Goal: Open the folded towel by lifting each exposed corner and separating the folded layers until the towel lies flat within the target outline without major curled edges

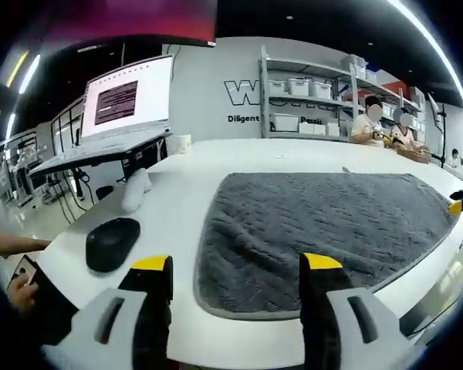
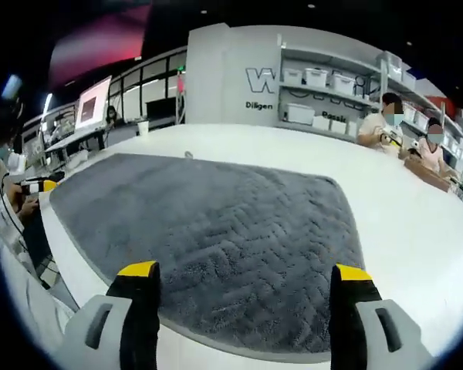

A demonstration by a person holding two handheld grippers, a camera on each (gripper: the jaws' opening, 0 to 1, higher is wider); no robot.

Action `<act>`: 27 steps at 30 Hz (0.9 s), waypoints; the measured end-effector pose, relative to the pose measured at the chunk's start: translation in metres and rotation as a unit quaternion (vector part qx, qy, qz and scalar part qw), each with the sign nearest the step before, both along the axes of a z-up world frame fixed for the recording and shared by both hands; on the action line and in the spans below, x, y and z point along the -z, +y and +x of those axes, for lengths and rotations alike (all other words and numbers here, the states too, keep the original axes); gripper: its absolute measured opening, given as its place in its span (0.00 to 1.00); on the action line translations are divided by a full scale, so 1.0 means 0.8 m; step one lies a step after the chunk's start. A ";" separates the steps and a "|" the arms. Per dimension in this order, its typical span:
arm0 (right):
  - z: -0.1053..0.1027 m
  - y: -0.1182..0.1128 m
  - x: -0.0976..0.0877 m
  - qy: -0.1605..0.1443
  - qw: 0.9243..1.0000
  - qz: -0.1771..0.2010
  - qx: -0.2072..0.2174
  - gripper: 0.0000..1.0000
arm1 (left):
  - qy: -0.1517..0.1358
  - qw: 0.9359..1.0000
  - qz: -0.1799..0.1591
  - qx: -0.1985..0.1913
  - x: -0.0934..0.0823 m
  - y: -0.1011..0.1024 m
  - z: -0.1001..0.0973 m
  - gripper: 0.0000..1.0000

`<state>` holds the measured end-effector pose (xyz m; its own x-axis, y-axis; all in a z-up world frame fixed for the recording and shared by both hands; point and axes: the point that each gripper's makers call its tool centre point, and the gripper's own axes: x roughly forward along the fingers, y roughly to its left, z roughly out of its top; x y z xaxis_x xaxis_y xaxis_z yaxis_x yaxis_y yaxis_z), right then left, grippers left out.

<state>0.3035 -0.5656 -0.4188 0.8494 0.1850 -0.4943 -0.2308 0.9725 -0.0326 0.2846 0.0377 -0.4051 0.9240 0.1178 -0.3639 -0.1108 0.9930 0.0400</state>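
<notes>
Presently, findings by item:

Towel: the grey towel [image 1: 324, 223] lies spread out on the white table [image 1: 177, 193], its zigzag weave facing up. Seen from my right gripper view, the towel [image 2: 216, 231] reaches from the near edge of the table well toward the middle.

Towel edges: the near edge runs just beyond my fingertips in both views; its corners look rounded and lie down on the table. I can make out no folded layer on top.

Outline: a thin dark line follows the towel's near edge in the left gripper view; I cannot tell whether it is a marked line or a shadow.

Left gripper [image 1: 238, 266]: my two yellow-tipped fingers stand wide apart, holding nothing, poised above the towel's near edge.

Right gripper [image 2: 247, 274]: fingers likewise wide apart and empty, over the near edge of the towel. It also shows at the far right of the left gripper view, by the towel's corner.

Table, other items: a black mouse [image 1: 112, 243] sits left of the towel, apart from it; a white object [image 1: 135, 189] lies beyond the mouse.

Surroundings: a laptop [image 1: 116, 116] on a raised stand at left; shelves with white bins [image 1: 309, 96] at the back wall; two people [image 1: 386, 123] seated at the far side.
</notes>
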 end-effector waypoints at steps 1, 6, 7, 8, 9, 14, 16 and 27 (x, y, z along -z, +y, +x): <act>-0.001 -0.001 0.000 0.000 1.000 0.000 0.001 0.87 | 0.001 1.000 0.004 -0.004 0.000 0.003 -0.002 0.56; -0.010 -0.016 -0.006 -0.007 1.000 0.003 0.021 0.83 | 0.000 0.999 0.016 -0.051 0.002 0.031 -0.017 0.32; -0.011 -0.018 -0.007 -0.008 1.000 0.003 0.023 0.82 | -0.001 0.998 0.016 -0.055 0.002 0.034 -0.018 0.28; -0.013 -0.022 -0.008 -0.009 1.000 0.003 0.027 0.82 | 0.002 0.998 0.021 -0.062 0.003 0.039 -0.020 0.25; -0.014 -0.023 -0.008 -0.009 1.000 0.003 0.029 0.82 | 0.004 0.998 0.024 -0.065 0.004 0.040 -0.021 0.24; -0.022 -0.032 -0.007 -0.006 0.999 0.003 0.042 0.82 | 0.018 0.998 0.003 -0.058 0.014 0.035 -0.018 0.25; -0.023 -0.034 -0.006 -0.004 0.999 0.003 0.045 0.81 | 0.028 0.998 0.005 -0.055 0.019 0.032 -0.016 0.24; -0.036 -0.056 -0.002 0.001 0.997 0.010 0.075 0.76 | 0.052 0.998 0.021 -0.042 0.034 0.025 -0.014 0.13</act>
<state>0.2749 -0.6100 -0.4172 0.8671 0.0662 -0.4937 -0.0836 0.9964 -0.0132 0.2733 0.0577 -0.4320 0.8675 0.2103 -0.4508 -0.1868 0.9776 0.0965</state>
